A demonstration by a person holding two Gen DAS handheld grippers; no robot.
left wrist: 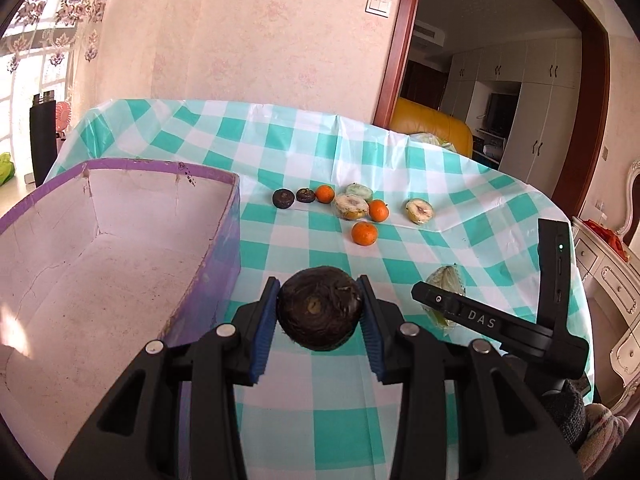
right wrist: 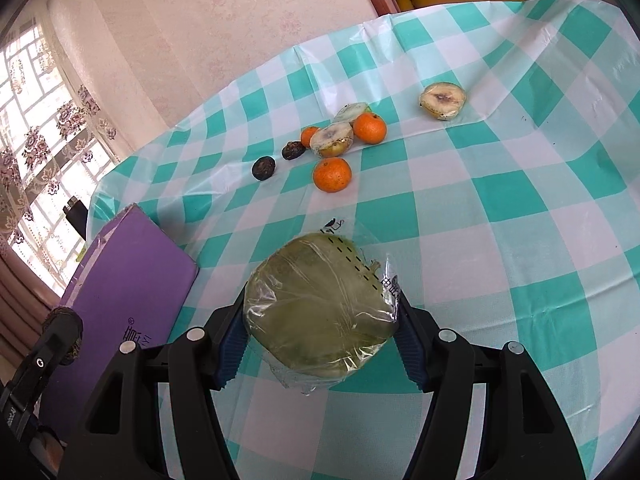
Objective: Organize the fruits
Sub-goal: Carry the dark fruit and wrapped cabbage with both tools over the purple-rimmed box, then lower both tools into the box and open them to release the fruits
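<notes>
Fruit lies scattered on the checked tablecloth (left wrist: pixel 400 168) beyond the purple box (left wrist: pixel 120 240), which stands open with a bare white inside. Farthest from the box's open side sits a cut half (left wrist: pixel 419 211); nearer come a second cut half (left wrist: pixel 351 207), a wrapped pale piece (left wrist: pixel 359 191) and three oranges (left wrist: pixel 364 233), then two small dark fruits (left wrist: pixel 283 198) closest to the box's far corner. Nothing lies between the grippers and the box.

Left gripper (left wrist: pixel 320 312) hangs just beside the box's long wall, level, its blue pads pinching a dark round fruit (left wrist: pixel 320 308) above the cloth. Right gripper (right wrist: pixel 320 344) sits farther from the box, tilted down toward the cloth, its pads clamping a green fruit in clear plastic wrap (right wrist: pixel 320 312); whether the wrap touches the cloth cannot be told.
</notes>
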